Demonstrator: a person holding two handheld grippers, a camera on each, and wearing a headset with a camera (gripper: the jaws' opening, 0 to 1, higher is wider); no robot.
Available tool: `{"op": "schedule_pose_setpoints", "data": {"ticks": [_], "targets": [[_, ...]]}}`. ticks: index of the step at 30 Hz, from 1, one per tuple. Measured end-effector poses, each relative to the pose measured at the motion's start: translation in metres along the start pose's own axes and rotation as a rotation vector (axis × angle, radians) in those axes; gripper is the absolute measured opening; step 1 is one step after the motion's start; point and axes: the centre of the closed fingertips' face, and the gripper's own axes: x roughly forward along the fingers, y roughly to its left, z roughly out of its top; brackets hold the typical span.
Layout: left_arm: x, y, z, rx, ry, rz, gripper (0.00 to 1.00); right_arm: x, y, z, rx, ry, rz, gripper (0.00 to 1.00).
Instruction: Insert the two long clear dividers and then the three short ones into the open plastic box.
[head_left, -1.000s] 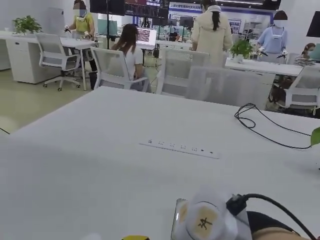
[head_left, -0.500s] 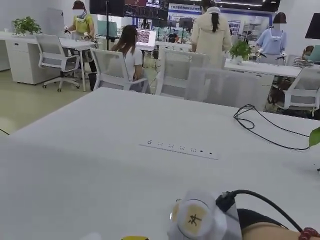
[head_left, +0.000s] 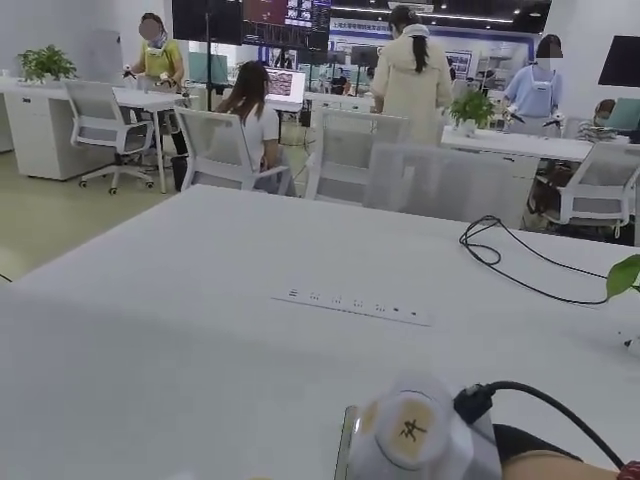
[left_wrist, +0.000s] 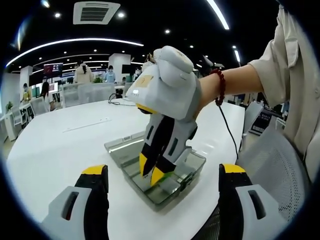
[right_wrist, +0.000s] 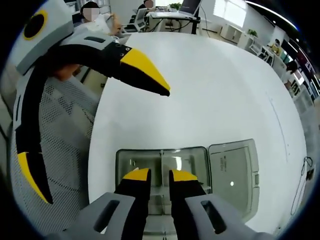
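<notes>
Pointing down, the right hand-held gripper (right_wrist: 160, 176) hangs over the open plastic box (right_wrist: 145, 161), its jaws drawn nearly together astride a thin clear divider (right_wrist: 161, 161) that seems to stand across the box's middle. I cannot tell whether they pinch it. The left hand-held gripper (left_wrist: 162, 170) hovers near, jaws spread wide and grasping nothing. The box lies on the white surface (right_wrist: 215, 90), its lid (right_wrist: 232, 170) folded flat alongside. This looks like an early step, seating one divider. The next move probably calls for pressing it squarely into its slots, then letting go. Count: two grippers, one box, one lid, one likely divider; clear plastic makes any further pieces too hard to count.
</notes>
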Motion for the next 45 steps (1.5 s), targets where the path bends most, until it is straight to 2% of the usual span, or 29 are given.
{"op": "schedule_pose_setpoints", "data": {"ticks": [5, 10, 19, 23, 34, 45], "targets": [[0.0, 0.0, 0.001, -0.005, -0.007, 0.0, 0.94, -0.01, 0.004, 0.005, 0.055, -0.06, 0.018, 0.24], [-0.001, 0.001, 0.005, -0.028, -0.028, 0.004, 0.94, -0.022, 0.008, 0.004, 0.092, -0.09, 0.034, 0.29], [0.0, -0.001, 0.007, -0.033, -0.037, -0.004, 0.95, -0.043, 0.005, -0.013, 0.135, -0.123, 0.018, 0.35], [-0.001, -0.002, 0.011, -0.046, -0.058, -0.005, 0.96, -0.053, 0.005, -0.025, 0.156, -0.132, 0.003, 0.37], [0.0, -0.002, 0.006, -0.032, -0.029, -0.002, 0.94, -0.074, 0.008, -0.064, 0.178, -0.115, -0.007, 0.41], [0.0, -0.002, 0.005, -0.03, -0.026, 0.0, 0.94, -0.091, 0.007, -0.109, 0.211, -0.08, -0.042, 0.43]]}}
